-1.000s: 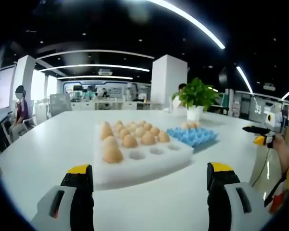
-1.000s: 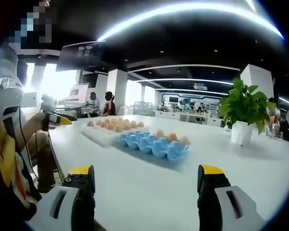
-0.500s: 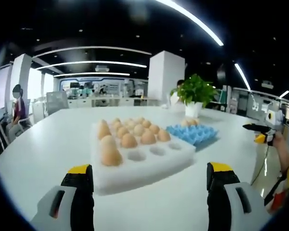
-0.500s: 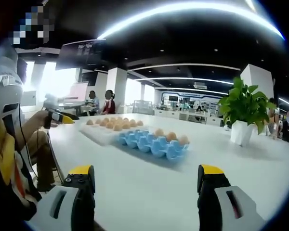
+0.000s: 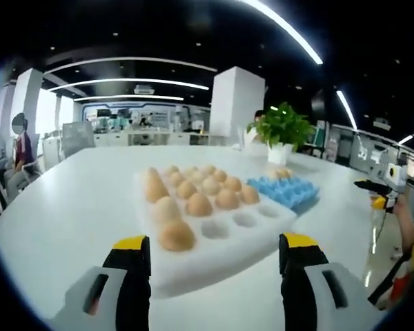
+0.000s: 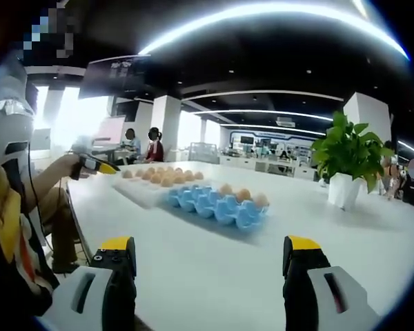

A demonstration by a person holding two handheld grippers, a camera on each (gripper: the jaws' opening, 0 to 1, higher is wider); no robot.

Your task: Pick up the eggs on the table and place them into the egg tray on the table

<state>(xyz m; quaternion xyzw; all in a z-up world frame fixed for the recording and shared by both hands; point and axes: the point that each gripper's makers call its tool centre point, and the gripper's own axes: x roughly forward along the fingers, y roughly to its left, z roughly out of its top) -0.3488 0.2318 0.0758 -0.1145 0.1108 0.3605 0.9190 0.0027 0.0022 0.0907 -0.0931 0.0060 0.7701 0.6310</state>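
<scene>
In the left gripper view, the left gripper (image 5: 214,249) has its yellow-tipped jaws spread wide with nothing between them, low over a white table (image 5: 69,200). Just beyond the jaw tips lies a white foam holder (image 5: 228,238) with round pockets; brown eggs (image 5: 199,204) sit in most of them, and several pockets in the nearest row are bare. Touching or just beside the holder's far right corner is the blue egg tray (image 5: 288,191), with a few eggs at its far end. Farther along the table stands a potted plant (image 5: 281,131) in a white pot. At the right edge a hand (image 5: 403,209) holds the right gripper (image 5: 377,193), raised off the table's side.

In the right gripper view, the right gripper (image 6: 211,256) also stands wide open and empty above the bare table (image 6: 214,276). Mid-table is the blue egg tray (image 6: 217,207), three eggs (image 6: 243,196) along its far row, and the foam holder (image 6: 145,189) with its eggs lies just behind it to the left. The left gripper (image 6: 96,165) reaches in from the left, level with the holder, held in a hand (image 6: 58,169). The potted plant (image 6: 348,158) stands to the right.

Beyond is an open office: white pillars (image 5: 238,107), dark ceiling with curved light strips (image 6: 276,17), and seated people (image 6: 154,146) far back.
</scene>
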